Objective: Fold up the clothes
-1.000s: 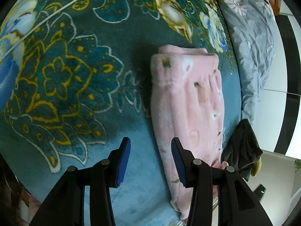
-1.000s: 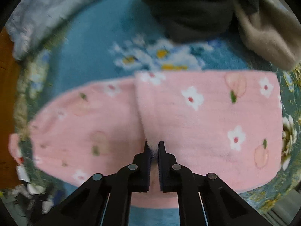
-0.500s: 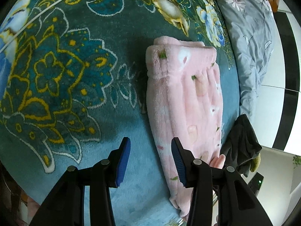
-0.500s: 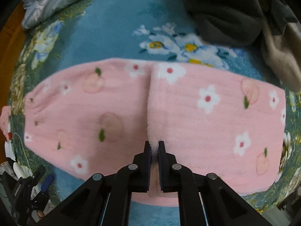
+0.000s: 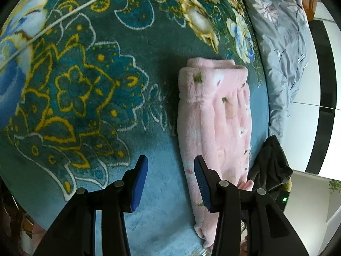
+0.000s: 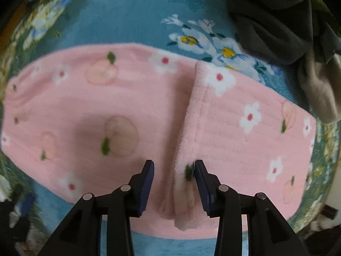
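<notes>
Over the folded hem, right hand-held gripper [image 6: 173, 181] jaws have just been opening, releasing the pink fleece garment [image 6: 127, 111] lying on the patterned blanket [image 6: 127, 21]; left hand-held gripper [image 5: 170, 181] is hovering half-open, empty. Fold step appears to be finishing; next, probably smoothing the plush, rectangular bundle.

dark garment [image 6: 277, 17] cut off, floor clutter [image 6: 15, 209] blurred
</notes>
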Motion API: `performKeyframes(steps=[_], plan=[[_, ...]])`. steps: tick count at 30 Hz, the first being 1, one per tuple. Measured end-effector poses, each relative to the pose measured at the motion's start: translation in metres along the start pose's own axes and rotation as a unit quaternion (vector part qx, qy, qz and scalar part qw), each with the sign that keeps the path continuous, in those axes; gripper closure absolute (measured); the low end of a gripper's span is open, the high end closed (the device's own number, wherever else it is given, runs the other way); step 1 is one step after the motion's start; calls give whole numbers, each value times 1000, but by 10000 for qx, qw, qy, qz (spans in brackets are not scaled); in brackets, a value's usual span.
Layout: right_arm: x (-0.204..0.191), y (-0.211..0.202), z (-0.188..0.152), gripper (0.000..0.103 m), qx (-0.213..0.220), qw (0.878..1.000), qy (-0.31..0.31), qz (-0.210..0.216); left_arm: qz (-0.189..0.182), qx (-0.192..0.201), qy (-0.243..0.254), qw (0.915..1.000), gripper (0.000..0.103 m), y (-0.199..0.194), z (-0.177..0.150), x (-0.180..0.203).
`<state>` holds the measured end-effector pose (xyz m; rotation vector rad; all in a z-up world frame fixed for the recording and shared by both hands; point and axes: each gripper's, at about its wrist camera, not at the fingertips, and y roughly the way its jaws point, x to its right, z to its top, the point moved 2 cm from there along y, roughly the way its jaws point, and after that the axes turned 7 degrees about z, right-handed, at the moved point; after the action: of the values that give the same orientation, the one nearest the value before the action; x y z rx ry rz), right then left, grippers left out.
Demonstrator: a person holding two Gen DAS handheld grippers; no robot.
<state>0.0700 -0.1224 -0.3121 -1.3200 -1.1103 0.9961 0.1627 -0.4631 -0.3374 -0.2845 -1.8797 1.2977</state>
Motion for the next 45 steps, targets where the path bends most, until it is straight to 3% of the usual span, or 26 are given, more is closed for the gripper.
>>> performKeyframes(steps=[5,8,10,15,20,23,29,33,35,38,40,45], plan=[[8,9,-6,63,-102,9990,119,-416,-65,60,-91,9999,57,-7,4,-7],[15,9,-8,72,-91,9988,237,-429,-61,81,-148,9998,57,-6,8,-9],[20,5,-10,84,-57,9989,334,-322,-48,96,-173,9998,57,-6,11,-13],[44,-22,-15,90,158,9958,835,352,-26,101,-216,9997,56,-10,15,-22],[63,-72,-21,91,758,9819,1117,1329,-25,116,-215,9997,56,-9,19,-26],[61,-82,-23,91,931,9762,1070,1643,7,69,-239,9997,56,-4,20,-26],[24,1,-9,89,204,9853,1109,1280,39,7,-64,10000,56,0,18,-18],[14,8,-10,82,115,9892,902,1148,15,7,93,10000,56,0,19,-12],[11,0,-9,79,224,9895,724,1231,-101,85,75,9999,46,-2,23,-11],[10,-23,-6,75,697,9868,560,1348,-353,229,49,9991,42,-4,32,-7],[12,-31,-2,72,908,9856,572,1308,-447,294,74,9985,40,-3,40,-4],[24,-18,7,72,978,9834,984,1170,-544,232,286,9978,40,7,62,11]])
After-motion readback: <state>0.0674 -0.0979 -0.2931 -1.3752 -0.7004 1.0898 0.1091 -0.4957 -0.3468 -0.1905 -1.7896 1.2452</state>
